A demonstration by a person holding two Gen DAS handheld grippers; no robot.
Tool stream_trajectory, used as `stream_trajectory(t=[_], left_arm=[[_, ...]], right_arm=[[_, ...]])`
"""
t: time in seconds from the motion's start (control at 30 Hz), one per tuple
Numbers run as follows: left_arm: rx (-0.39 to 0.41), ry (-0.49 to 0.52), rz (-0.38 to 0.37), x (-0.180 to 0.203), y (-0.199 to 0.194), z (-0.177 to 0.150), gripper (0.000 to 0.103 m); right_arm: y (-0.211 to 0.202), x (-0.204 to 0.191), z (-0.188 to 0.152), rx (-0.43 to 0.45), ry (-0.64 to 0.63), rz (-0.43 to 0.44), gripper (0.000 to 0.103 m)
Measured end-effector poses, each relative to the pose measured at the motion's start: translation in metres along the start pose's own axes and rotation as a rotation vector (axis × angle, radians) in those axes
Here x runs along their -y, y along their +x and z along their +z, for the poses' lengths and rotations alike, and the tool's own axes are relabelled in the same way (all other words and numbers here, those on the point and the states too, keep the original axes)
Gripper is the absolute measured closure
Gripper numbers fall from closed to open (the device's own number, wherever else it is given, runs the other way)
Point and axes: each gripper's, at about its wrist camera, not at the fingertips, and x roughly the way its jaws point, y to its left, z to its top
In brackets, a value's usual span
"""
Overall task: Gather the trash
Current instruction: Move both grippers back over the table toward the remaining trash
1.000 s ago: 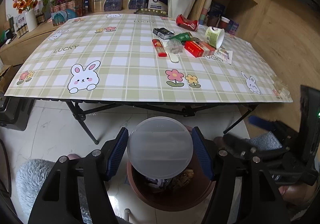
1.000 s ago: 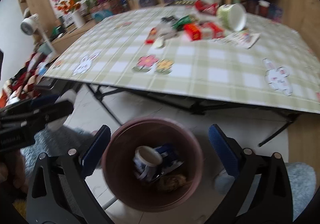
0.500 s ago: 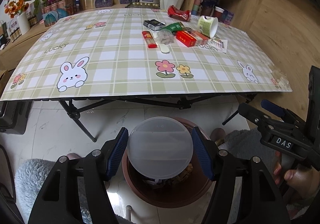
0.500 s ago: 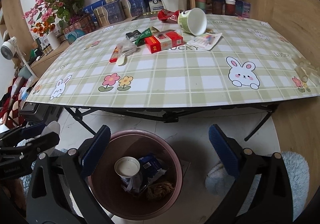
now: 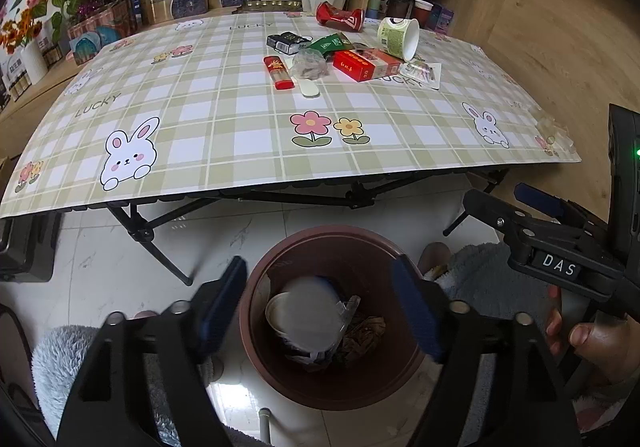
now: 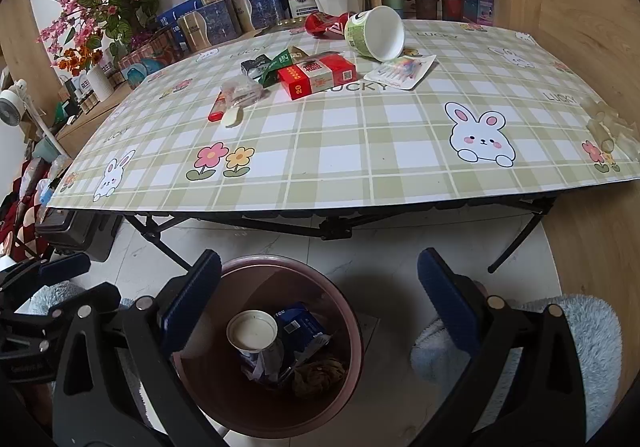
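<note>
My left gripper (image 5: 320,307) hangs over a brown bin (image 5: 340,247) on the floor. Its jaws are opening. A round clear lid (image 5: 316,311), blurred, is loose below them and dropping among the rubbish inside. My right gripper (image 6: 320,299) stands open and empty over the bin's (image 6: 256,283) right side; in that bin lie a paper cup (image 6: 252,329) and a blue packet (image 6: 298,321). On the table (image 5: 280,171) sit a red cigarette box (image 5: 366,65), a tipped paper cup (image 5: 400,37), a crushed red can (image 5: 340,17), a red lighter (image 5: 278,73) and a crumpled plastic wrap (image 5: 310,65).
The folding table's black legs (image 5: 156,243) stand just behind the bin. Boxes, flower pots and shelves line the far side. Fluffy grey slippers (image 6: 580,335) flank the bin on the tiled floor. A hand (image 5: 592,339) holds the right gripper (image 5: 494,195) at the right.
The left jaws have spread and let go of the clear lid, which now falls into the bin. The right gripper shifted sideways, so the bin sits left of its centre.
</note>
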Motion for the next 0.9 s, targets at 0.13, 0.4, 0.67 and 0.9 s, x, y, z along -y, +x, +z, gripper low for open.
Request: stream_trajectory(t=[0.13,0.4,0.67,0.9], left_arm=[[0.000,-0.004,0.005,-0.001,0.000,0.000,0.021],[0.044,-0.094,0.028,-0.024,-0.007,0.007,0.021],[0.082,-0.104,0.040,-0.039,-0.009,0.045,0.021],[0.108,-0.096,0.012,-0.041,0.014,0.123,0.021]], right_arm=[[0.002,0.000,0.000,-0.011,0.002,0.004,0.006],[0.009,-0.006,0.006,-0.060,-0.042,0.040,0.006],[0.015,-0.001,0.029,-0.054,-0.077,0.066,0.006],[0.028,0.026,0.069,-0.020,-0.052,0.028,0.006]])
